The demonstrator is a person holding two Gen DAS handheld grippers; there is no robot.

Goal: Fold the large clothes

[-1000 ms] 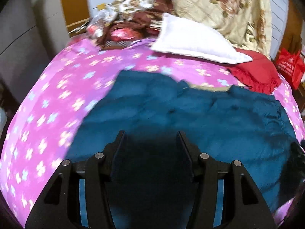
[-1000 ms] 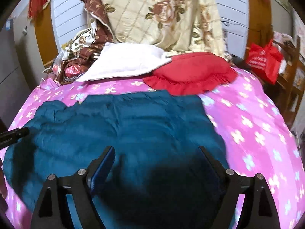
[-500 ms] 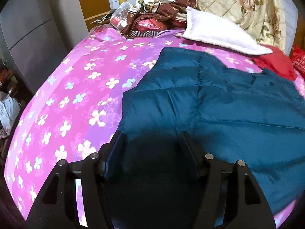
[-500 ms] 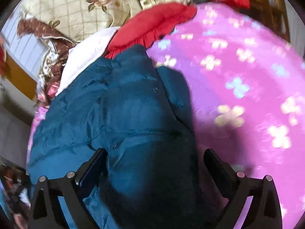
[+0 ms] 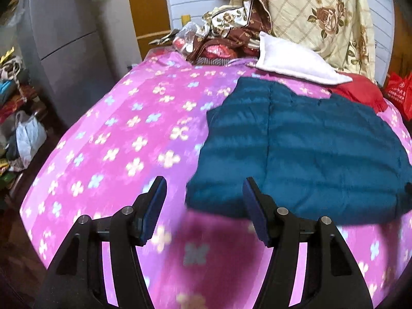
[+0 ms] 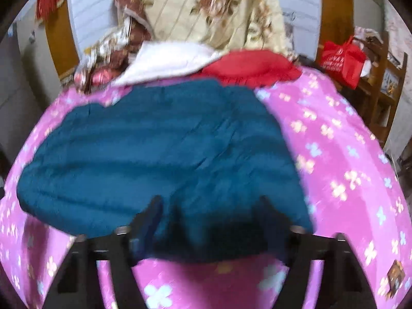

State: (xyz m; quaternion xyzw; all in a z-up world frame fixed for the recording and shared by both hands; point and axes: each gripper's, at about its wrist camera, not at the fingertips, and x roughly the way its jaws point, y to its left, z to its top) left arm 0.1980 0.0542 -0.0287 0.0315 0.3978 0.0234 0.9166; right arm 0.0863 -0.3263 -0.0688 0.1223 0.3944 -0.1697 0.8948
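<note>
I see a big blue puffy jacket (image 5: 303, 149) lying flat on the pink flowery bed cover (image 5: 123, 139). It is spread out in the middle of the bed, below a white pillow (image 5: 293, 61) and a red pillow (image 5: 360, 90) at the far end. I think it lies flat like this so that it can be folded neatly.

My left gripper (image 5: 203, 193) is wide open and holds nothing. It hangs over the bed at the jacket's near left corner. One finger is over the pink cover and the other is over the blue edge. I think it is there so I can grab that corner next.

My right gripper (image 6: 211, 206) is blurry in its own view. Its fingers look spread apart over the near edge of the jacket (image 6: 159, 149), and I can see no cloth pinched between them, so I think it is open and empty too.

A red bag (image 6: 342, 59) hangs on a shelf on the right. A grey fridge (image 5: 61, 38) stands on the left.

The jacket looks soft and thick, so it may puff back up when folded.
</note>
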